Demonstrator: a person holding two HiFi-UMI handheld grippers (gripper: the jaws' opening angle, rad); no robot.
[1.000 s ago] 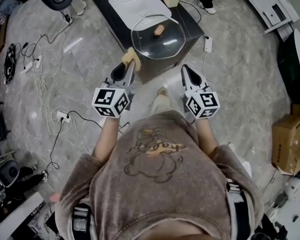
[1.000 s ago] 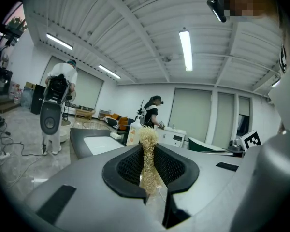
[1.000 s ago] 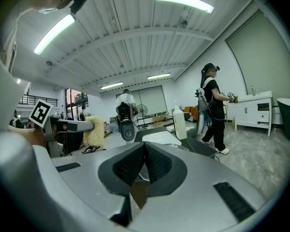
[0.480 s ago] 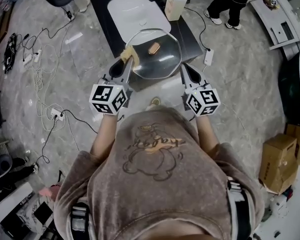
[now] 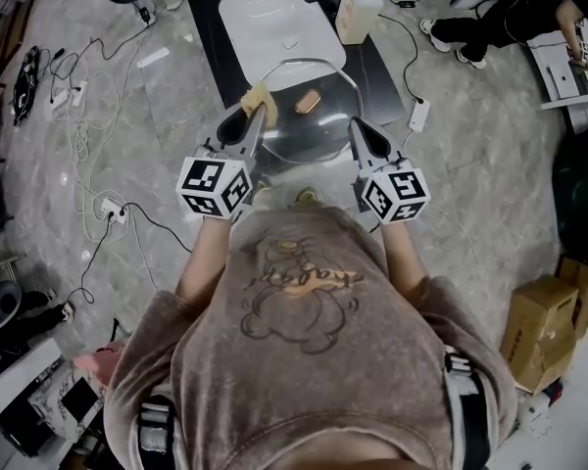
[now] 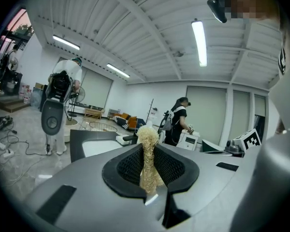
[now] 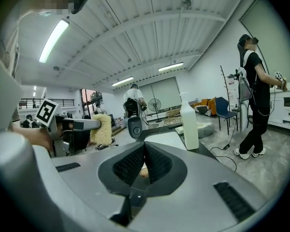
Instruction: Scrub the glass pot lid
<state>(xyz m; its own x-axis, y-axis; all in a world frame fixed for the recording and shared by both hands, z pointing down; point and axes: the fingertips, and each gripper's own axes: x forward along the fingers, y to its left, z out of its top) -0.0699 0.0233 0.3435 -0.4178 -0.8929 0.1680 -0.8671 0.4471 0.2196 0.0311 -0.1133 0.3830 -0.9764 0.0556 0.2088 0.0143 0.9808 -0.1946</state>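
The glass pot lid [image 5: 309,116] with a wooden knob [image 5: 308,101] lies on the dark table [image 5: 201,8], in front of both grippers in the head view. My left gripper [image 5: 258,116] is shut on a straw-coloured loofah scrubber [image 5: 256,98] that hangs over the lid's left rim; the scrubber [image 6: 147,161] stands squeezed upright between the pads in the left gripper view. The right gripper [image 5: 356,125] is shut with nothing in it, just short of the lid's right rim. In the right gripper view the shut jaws meet [image 7: 144,154] and the scrubber [image 7: 101,129] shows at the left.
A white basin [image 5: 274,23] and a white bottle [image 5: 357,10] stand on the table beyond the lid. Cables and power strips [image 5: 108,209] lie on the floor at the left, cardboard boxes [image 5: 541,331] at the right. Another person [image 5: 514,18] stands at the far right.
I have walked up to the table. The lid now lies right before both grippers, and the scrubber has come over its left rim. Both grippers stay shut.
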